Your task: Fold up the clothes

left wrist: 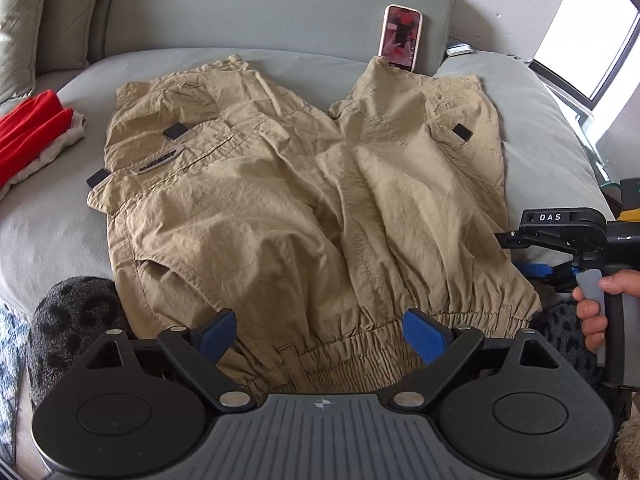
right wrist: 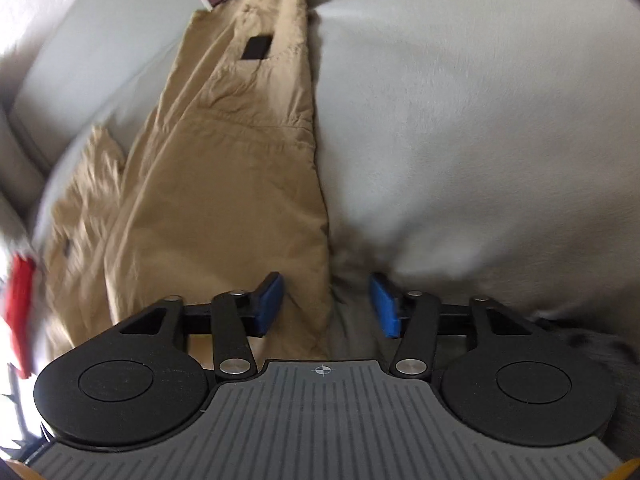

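Note:
Tan cargo shorts (left wrist: 296, 200) lie spread flat on a grey cushion (left wrist: 52, 220), elastic waistband toward me, both legs pointing away. My left gripper (left wrist: 320, 338) is open, its blue pads on either side of the middle of the waistband, just above it. My right gripper (right wrist: 328, 306) is open at the shorts' right side edge (right wrist: 248, 184): the left pad is over the fabric, the right pad over the grey cushion (right wrist: 480, 140). The right gripper also shows in the left wrist view (left wrist: 532, 270), held by a hand beside the waistband's right end.
A phone (left wrist: 401, 37) leans on the grey backrest behind the right leg. Folded red and white clothing (left wrist: 32, 138) lies on the cushion at far left. A dark fuzzy leopard-print blanket (left wrist: 72, 320) lies at the front left. A window (left wrist: 588, 40) is at right.

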A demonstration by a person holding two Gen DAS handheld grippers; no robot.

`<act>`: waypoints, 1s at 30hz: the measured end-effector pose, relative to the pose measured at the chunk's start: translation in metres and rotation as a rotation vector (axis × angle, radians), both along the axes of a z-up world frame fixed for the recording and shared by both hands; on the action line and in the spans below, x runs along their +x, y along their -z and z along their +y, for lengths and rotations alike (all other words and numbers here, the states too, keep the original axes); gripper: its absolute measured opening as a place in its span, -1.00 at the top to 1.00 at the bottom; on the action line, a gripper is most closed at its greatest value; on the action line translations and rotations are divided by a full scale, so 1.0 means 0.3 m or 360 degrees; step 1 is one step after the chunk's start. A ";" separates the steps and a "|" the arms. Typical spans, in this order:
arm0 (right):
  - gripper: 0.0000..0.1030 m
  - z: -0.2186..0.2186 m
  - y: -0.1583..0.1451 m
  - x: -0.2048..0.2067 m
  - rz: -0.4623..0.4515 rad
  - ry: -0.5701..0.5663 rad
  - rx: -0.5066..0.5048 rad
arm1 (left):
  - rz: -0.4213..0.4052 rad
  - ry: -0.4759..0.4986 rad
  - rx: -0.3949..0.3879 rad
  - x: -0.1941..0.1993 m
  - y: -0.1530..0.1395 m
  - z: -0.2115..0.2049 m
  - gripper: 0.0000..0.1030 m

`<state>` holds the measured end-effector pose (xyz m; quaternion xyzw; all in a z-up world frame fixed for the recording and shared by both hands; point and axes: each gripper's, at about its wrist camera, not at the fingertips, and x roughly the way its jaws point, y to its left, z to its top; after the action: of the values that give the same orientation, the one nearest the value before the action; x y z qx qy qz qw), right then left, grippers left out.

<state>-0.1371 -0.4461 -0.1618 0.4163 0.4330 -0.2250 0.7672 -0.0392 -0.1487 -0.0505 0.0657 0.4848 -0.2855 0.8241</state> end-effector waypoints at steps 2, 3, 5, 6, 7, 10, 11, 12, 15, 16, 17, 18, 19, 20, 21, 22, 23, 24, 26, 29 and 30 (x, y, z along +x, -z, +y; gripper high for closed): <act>-0.22 -0.005 0.020 -0.004 -0.0048 0.0036 0.0035 | 0.0010 -0.0003 -0.0001 0.001 0.004 0.003 -0.74; -0.02 0.000 0.020 -0.007 -0.0051 0.0042 0.0020 | 0.0015 -0.0004 -0.0001 0.002 0.006 0.005 -0.74; 0.82 0.008 0.018 -0.015 -0.0065 0.0052 -0.0013 | 0.0026 -0.0007 -0.0002 0.003 0.011 0.008 -0.74; 0.96 0.012 0.011 -0.024 -0.0081 0.0058 -0.0032 | 0.0031 -0.0009 -0.0002 0.004 0.013 0.009 -0.74; 0.97 0.016 0.003 -0.033 -0.0098 0.0064 -0.0050 | 0.0034 -0.0011 -0.0003 0.005 0.014 0.011 -0.74; 0.98 0.045 -0.041 -0.057 -0.0034 0.0078 -0.0282 | 0.0038 -0.0026 -0.0007 0.015 0.020 0.020 -0.74; 0.98 0.055 -0.057 -0.062 0.0004 0.0081 -0.0371 | 0.0042 -0.0034 -0.0004 0.020 0.024 0.023 -0.74; 0.98 0.061 -0.062 -0.057 0.0034 0.0063 -0.0416 | 0.0049 -0.0042 0.0004 0.024 0.029 0.023 -0.74; 0.92 0.071 -0.071 -0.008 0.0154 -0.0065 -0.0477 | 0.0057 -0.0052 0.0004 0.030 0.032 0.031 -0.74; 0.68 0.074 -0.087 -0.004 0.0174 -0.0077 -0.0492 | 0.0060 -0.0058 -0.0001 0.031 0.033 0.037 -0.74; 0.56 0.079 -0.111 -0.007 0.0174 -0.0061 -0.0498 | 0.0062 -0.0070 -0.0002 0.033 0.034 0.044 -0.74; 0.25 0.088 -0.138 -0.016 0.0152 -0.0038 -0.0507 | 0.0063 -0.0084 -0.0005 0.037 0.035 0.050 -0.74; 0.03 0.103 -0.170 -0.028 0.0111 -0.0023 -0.0525 | 0.0060 -0.0103 -0.0009 0.044 0.035 0.058 -0.74; 0.02 0.123 -0.207 -0.043 0.0053 -0.0023 -0.0546 | 0.0058 -0.0123 -0.0014 0.050 0.036 0.065 -0.74; 0.03 0.143 -0.239 -0.056 -0.0010 -0.0046 -0.0545 | 0.0055 -0.0142 -0.0019 0.057 0.036 0.073 -0.74; 0.03 0.161 -0.267 -0.067 -0.0071 -0.0078 -0.0532 | 0.0045 -0.0161 -0.0030 0.064 0.035 0.079 -0.74; 0.03 0.184 -0.284 -0.073 -0.0127 -0.0131 -0.0507 | 0.0022 -0.0181 -0.0049 0.071 0.031 0.083 -0.73; 0.03 0.208 -0.296 -0.076 -0.0182 -0.0194 -0.0476 | -0.0016 -0.0181 -0.0069 0.079 0.030 0.082 -0.65; 0.07 0.260 -0.293 -0.065 -0.0226 -0.0372 -0.0465 | -0.0143 -0.0135 -0.0075 0.092 0.036 0.062 -0.39; 0.14 0.344 -0.236 0.001 -0.0145 -0.0614 -0.0602 | -0.0313 -0.0055 0.0133 0.104 0.102 -0.003 -0.07; 0.14 0.363 -0.195 0.022 -0.0050 -0.0681 -0.0639 | -0.0290 -0.0005 0.0209 0.106 0.137 -0.017 0.07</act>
<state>-0.1305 -0.3373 -0.1033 0.1588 0.4459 -0.1329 0.8708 -0.0073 -0.1538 -0.0916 0.1447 0.4257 -0.2448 0.8590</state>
